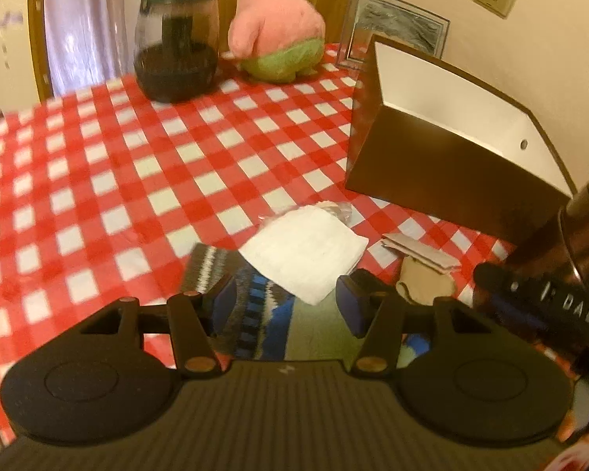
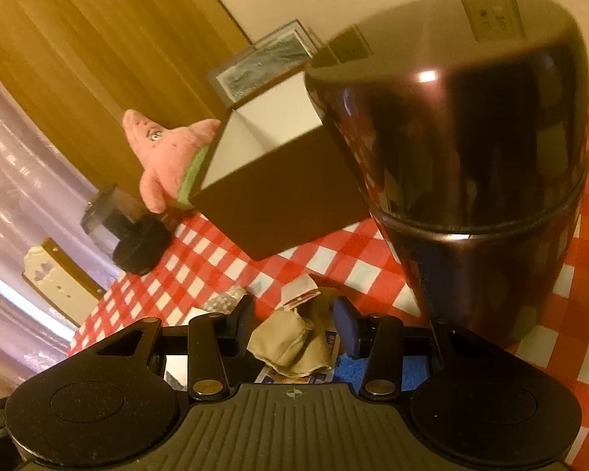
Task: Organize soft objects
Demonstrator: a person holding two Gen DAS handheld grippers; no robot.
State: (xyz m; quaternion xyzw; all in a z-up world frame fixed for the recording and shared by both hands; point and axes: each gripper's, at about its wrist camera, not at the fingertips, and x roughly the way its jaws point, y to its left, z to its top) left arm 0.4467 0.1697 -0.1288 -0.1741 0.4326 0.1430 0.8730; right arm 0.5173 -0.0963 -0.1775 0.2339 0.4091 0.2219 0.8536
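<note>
In the left wrist view my left gripper [image 1: 290, 304] hangs open over a striped blue, black and grey cloth [image 1: 255, 314] on the checked tablecloth. A folded white cloth [image 1: 306, 251] lies just ahead, partly over the striped one. To its right sit a beige cloth [image 1: 424, 284] and a small folded pink-white piece [image 1: 420, 253]. In the right wrist view my right gripper [image 2: 296, 325] is open with the beige cloth [image 2: 290, 347] lying between its fingers; I see no pad pressing it. A blue towel [image 2: 377, 369] shows beneath. A pink star plush [image 1: 271, 27] stands at the table's far side.
An open brown box [image 1: 432, 157] with white inside stands right of the cloths. A tall glossy brown canister [image 2: 471, 157] looms close on the right. A dark glass jar [image 1: 176, 51] and a picture frame [image 1: 396, 27] stand at the back. The black body of the other tool [image 1: 549, 310] crosses the right edge.
</note>
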